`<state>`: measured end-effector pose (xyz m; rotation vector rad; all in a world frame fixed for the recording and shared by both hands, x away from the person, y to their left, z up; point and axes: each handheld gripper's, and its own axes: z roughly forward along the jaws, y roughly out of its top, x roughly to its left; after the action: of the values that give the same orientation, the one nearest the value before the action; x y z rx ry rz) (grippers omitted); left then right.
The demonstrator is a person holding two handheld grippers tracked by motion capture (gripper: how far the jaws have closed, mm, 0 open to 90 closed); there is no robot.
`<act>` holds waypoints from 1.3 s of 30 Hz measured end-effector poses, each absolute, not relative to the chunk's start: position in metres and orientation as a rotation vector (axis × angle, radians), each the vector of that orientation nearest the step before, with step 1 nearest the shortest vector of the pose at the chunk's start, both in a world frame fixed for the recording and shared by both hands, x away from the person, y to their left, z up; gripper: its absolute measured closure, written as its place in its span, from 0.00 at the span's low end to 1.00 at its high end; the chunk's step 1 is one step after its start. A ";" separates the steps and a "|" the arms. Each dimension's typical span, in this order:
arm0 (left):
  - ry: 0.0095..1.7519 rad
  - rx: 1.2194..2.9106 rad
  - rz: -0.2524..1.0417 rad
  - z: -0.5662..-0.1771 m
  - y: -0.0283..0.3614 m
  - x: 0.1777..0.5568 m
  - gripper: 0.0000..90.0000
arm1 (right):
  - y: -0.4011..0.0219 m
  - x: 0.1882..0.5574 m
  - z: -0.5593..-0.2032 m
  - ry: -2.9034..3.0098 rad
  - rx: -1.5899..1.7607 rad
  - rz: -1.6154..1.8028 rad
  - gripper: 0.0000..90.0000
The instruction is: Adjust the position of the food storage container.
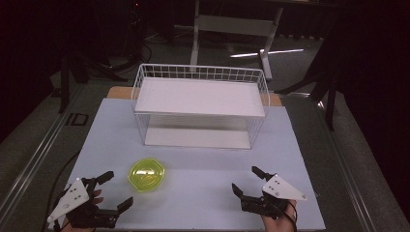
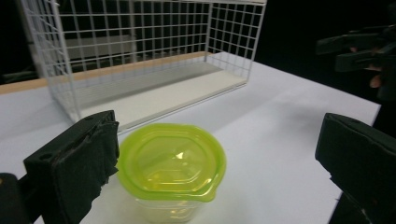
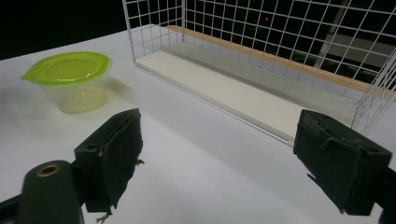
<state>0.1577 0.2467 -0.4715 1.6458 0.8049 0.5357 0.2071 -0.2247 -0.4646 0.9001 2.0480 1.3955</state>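
We see the clear plastic tub with a yellow-green lid [image 1: 146,174] standing upright on the white table [image 1: 203,159], in front of the white wire basket rack [image 1: 200,104]. Our left gripper [image 1: 118,189] sits just beside the tub, jaws released and wide; our right gripper [image 1: 245,180] rests well apart from it, also released, holding nothing.

Lime-green lid [image 1: 146,174] on a clear tub, white wire rack [image 1: 200,104] at 12 o'clock, black grippers, white table [image 1: 203,169].
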 end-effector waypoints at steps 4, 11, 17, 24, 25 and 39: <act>0.848 1.650 0.571 -0.469 0.247 0.158 0.01 | -0.226 0.209 -0.466 2.056 0.922 1.400 0.17; 0.938 1.643 0.530 -0.470 0.257 0.162 0.01 | -0.226 0.208 -0.466 2.064 0.929 1.410 0.17; 0.992 1.733 0.444 -0.471 0.271 0.177 0.01 | -0.224 0.207 -0.466 2.071 0.929 1.420 0.17; 1.085 1.893 0.402 -0.497 0.293 0.184 0.49 | -0.224 0.206 -0.464 2.058 0.915 1.434 0.17; 1.095 1.914 0.387 -0.500 0.294 0.186 0.62 | -0.224 0.206 -0.464 2.057 0.919 1.436 0.17; 1.071 2.115 0.265 -0.519 0.254 0.217 1.00 | -0.225 0.208 -0.466 2.073 0.931 1.446 0.17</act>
<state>0.2168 0.2538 -0.5194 2.1148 1.0706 0.2646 0.2076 -0.2248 -0.4662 0.9309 2.0730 1.4463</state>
